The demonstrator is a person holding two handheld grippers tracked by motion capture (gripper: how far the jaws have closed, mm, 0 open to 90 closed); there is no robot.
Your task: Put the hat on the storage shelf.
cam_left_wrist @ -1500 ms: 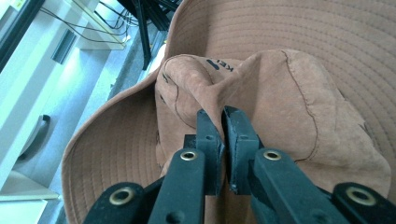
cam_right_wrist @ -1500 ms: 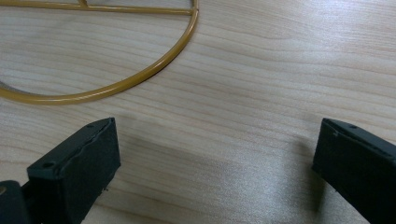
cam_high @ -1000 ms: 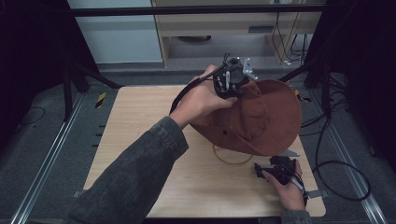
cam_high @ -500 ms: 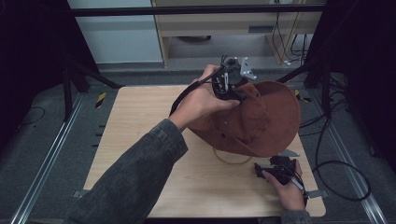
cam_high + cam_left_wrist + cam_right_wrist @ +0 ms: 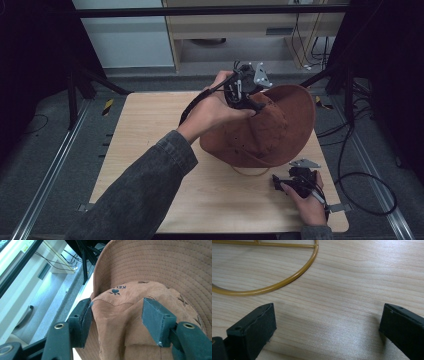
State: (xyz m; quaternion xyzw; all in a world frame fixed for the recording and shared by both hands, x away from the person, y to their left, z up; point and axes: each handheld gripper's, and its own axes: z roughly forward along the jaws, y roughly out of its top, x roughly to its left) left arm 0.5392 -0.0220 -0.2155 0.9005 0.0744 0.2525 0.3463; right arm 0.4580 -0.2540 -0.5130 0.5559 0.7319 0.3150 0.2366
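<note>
A brown wide-brimmed hat (image 5: 272,132) stands tilted on the wooden table (image 5: 150,130), its brim raised at the far right. My left gripper (image 5: 252,102) is at the top of the crown. In the left gripper view the crown (image 5: 125,315) bulges between the two pads, and the gripper (image 5: 117,312) is shut on it. My right gripper (image 5: 276,184) rests low near the table's front right edge, open with bare wood between its jaws (image 5: 327,322). A gold wire ring (image 5: 287,281) lies on the table just beyond it and sticks out from under the hat (image 5: 250,173).
The person's left sleeve (image 5: 145,195) crosses the table's middle. Black cables (image 5: 350,165) trail off the right side. A cabinet (image 5: 240,35) stands behind the table, and metal rails (image 5: 50,170) run along the floor at the left.
The hat has tipped up, with its far brim lifting off the table under my left gripper. The right gripper has stayed in place near the front edge.
</note>
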